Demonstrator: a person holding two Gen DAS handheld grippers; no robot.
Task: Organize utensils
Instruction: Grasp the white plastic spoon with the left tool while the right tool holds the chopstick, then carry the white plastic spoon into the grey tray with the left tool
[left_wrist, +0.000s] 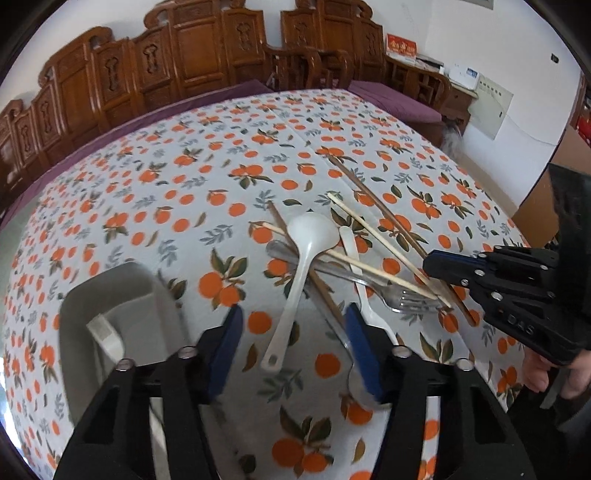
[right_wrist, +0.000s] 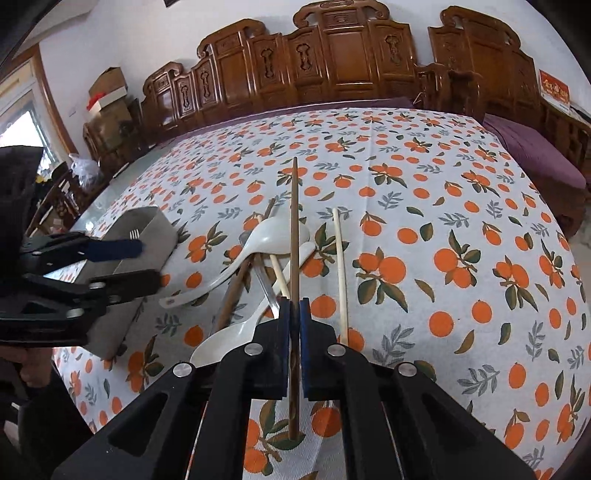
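Nearest you, the right hand-held gripper (right_wrist: 294, 306) has its blue pads (right_wrist: 283, 347) pinched onto a dark brown chopstick (right_wrist: 294, 229), which runs straight forward between them, its near end trailing back under the jaws and its far tip out over the orange-print tablecloth (right_wrist: 461, 221). Your left hand-held gripper (left_wrist: 293, 325) is spread wide with nothing between its pads, poised above the handle of the big white ladle-spoon (left_wrist: 295, 273) on the counter. Just left of it sits the grey utensil tray (left_wrist: 122, 295); from the right wrist view a fork's tines (right_wrist: 134, 233) show inside it. Past the jaws lies the utensil heap: the ladle-spoon's bowl on top, a second white spoon (right_wrist: 236, 332) beside it, a steel fork (left_wrist: 402, 297) with tines toward the right gripper, a pair of pale chopsticks (left_wrist: 373, 243) crossing it, another brown chopstick (left_wrist: 317, 280) under the ladle. One pale chopstick (right_wrist: 340, 273) lies alone, just right of the gripped one. Farthest back, carved wooden furniture (right_wrist: 332, 62) lines the wall.
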